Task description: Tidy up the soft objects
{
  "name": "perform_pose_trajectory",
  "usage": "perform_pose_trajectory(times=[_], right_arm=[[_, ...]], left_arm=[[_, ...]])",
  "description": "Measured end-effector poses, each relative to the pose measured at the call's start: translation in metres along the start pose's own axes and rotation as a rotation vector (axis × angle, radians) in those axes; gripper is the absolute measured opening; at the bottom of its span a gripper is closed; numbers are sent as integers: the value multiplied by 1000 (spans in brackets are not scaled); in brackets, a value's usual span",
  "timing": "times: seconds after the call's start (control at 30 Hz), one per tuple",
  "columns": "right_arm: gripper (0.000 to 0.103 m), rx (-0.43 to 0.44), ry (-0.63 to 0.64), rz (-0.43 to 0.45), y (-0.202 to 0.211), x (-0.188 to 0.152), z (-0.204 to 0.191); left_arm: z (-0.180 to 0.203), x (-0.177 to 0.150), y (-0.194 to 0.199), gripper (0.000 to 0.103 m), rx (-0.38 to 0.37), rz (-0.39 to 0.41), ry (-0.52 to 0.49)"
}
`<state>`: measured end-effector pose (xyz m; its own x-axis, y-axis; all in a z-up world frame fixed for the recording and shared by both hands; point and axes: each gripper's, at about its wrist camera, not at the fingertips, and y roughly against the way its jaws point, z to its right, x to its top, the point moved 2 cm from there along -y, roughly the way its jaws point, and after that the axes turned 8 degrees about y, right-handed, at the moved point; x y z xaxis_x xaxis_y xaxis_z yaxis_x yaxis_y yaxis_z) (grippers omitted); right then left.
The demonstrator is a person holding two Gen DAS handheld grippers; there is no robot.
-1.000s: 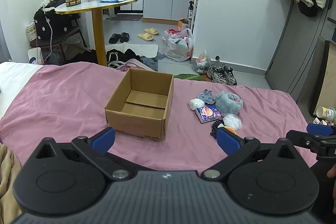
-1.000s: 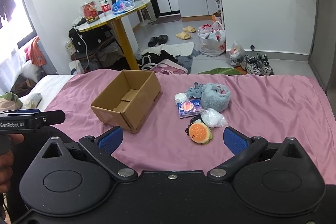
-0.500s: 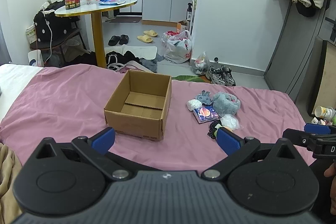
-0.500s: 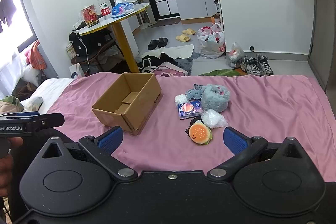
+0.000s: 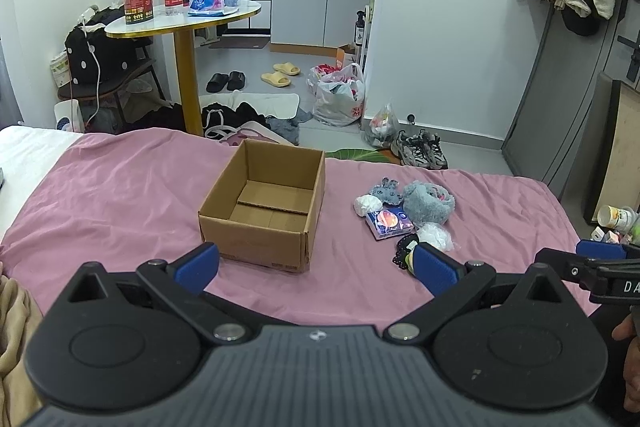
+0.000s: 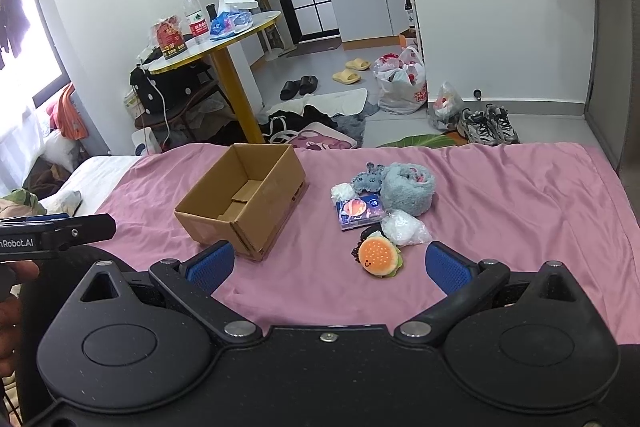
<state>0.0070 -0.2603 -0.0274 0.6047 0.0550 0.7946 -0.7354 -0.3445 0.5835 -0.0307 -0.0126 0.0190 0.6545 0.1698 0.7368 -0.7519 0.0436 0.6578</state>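
An open, empty cardboard box (image 5: pixel 264 203) (image 6: pixel 244 199) sits on the pink bedsheet (image 5: pixel 120 195). To its right lies a cluster of soft items: a grey fluffy roll (image 6: pixel 408 187), a small grey plush (image 6: pixel 368 177), a white wad (image 6: pixel 343 191), a blue tissue pack (image 6: pixel 358 211), a clear bag of white stuff (image 6: pixel 404 229) and a burger plush (image 6: pixel 379 259). My left gripper (image 5: pixel 316 265) is open in front of the box. My right gripper (image 6: pixel 328 267) is open, just short of the burger plush. Both hold nothing.
Past the bed's far edge are a round yellow-legged table (image 5: pixel 188 23) with a bottle and snacks, clothes, slippers, plastic bags and sneakers (image 5: pixel 420 149) on the floor. A beige blanket (image 5: pixel 16 331) lies at the near left. A dark door stands at the right.
Both views have shifted slightly back and up over the bed; the box and soft items stay where they were. Both grippers remain open.
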Motion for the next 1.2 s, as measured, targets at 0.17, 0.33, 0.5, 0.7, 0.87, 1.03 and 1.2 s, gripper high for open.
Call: perform_pose_trajectory(times=[0.17,0.33,0.5,0.7,0.87,1.03,1.2], right_arm=[[103,-9,2,0,-1,0,2],[103,-14,2,-9,-3,-2,5],[103,-10,-26,-16,-6,-3,12],[103,-18,-24,-24,-11,-6,13],[103,-7,-47,-24,-15,-7,18],[103,-15,-76,-37,-22,-9,25],[103,-9,-137,-38,-30,-11,38]], left_arm=[[0,1,2,102,-3,-1,1],[0,2,1,102,-5,-2,-1],[0,3,-1,102,-3,-2,5],[-2,3,-7,102,-3,-9,8],[-2,0,-17,102,-7,-24,19],[4,0,-29,102,-14,-26,19],[14,2,-42,102,-33,-23,23]])
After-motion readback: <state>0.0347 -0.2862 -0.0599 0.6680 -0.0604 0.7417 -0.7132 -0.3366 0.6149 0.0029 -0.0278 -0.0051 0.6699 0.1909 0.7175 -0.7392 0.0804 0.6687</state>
